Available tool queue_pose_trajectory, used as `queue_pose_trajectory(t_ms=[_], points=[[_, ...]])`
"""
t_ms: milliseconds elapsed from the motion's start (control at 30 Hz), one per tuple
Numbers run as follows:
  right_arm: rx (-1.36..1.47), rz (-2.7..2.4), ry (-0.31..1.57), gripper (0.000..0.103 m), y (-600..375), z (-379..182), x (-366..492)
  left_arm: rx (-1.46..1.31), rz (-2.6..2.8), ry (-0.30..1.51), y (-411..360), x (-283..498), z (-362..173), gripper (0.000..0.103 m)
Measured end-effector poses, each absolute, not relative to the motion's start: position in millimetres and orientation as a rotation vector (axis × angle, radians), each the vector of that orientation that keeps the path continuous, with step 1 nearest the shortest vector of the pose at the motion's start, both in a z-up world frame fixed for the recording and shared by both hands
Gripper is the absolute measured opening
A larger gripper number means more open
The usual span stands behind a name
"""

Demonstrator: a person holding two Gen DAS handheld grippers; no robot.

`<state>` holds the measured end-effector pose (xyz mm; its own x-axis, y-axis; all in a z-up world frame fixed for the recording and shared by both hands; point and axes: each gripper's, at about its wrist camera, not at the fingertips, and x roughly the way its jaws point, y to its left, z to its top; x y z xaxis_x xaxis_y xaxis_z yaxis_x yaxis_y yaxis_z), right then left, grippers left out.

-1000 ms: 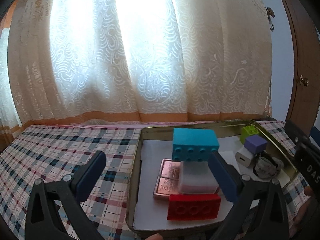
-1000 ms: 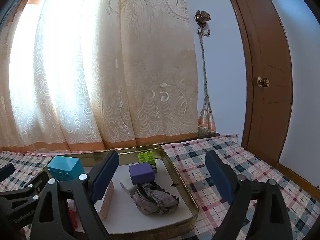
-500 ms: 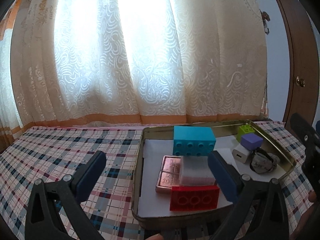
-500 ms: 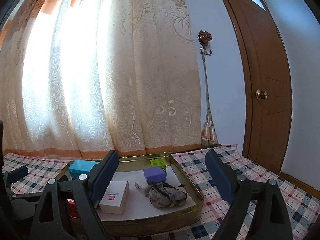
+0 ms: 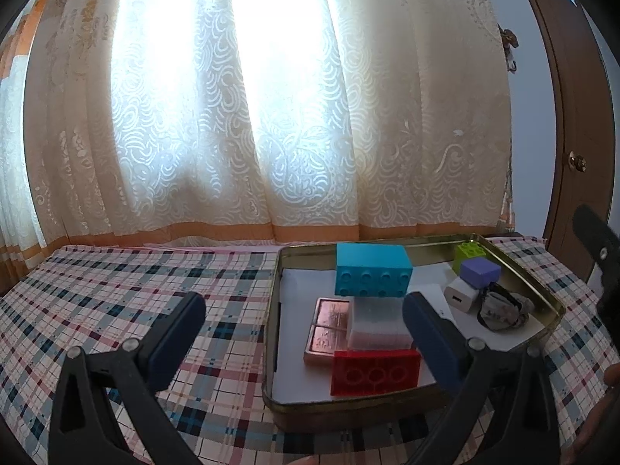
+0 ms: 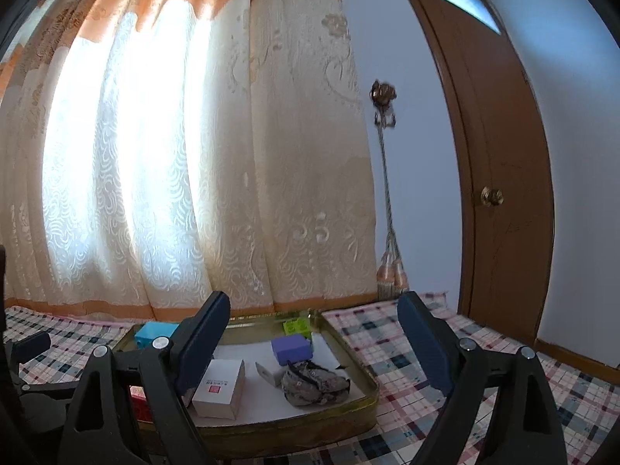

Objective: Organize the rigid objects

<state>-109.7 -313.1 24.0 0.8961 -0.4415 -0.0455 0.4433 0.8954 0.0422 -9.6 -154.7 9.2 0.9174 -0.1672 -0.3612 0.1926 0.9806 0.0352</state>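
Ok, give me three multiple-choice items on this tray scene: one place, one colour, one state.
1. Where does the purple block sit?
A. on the white charger
B. on the tablecloth
C. under the red brick

2. What colour is the brick nearest the tray's front rim?
A. green
B. red
C. yellow

3. How do the right gripper's jaws stand?
A. shut on a brick
B. shut, empty
C. open, empty

Key: 1 A, it rests atop the charger; 2 B, the red brick lies frontmost; 3 C, nothing sits between the wide-apart jaws.

Backlit curtain [image 5: 271, 116] blown out with glare, foreground dim, fisheye-bent edges, dark corner vignetting
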Motion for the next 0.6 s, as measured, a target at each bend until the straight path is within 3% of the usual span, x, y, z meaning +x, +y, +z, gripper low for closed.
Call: queue_pose_trajectory(t_ms=[600], points=[[-0.001,-0.475,-0.074,0.096,-297,29,-131,0.047,-0.173,0.338,-148,-20,11,0.103]])
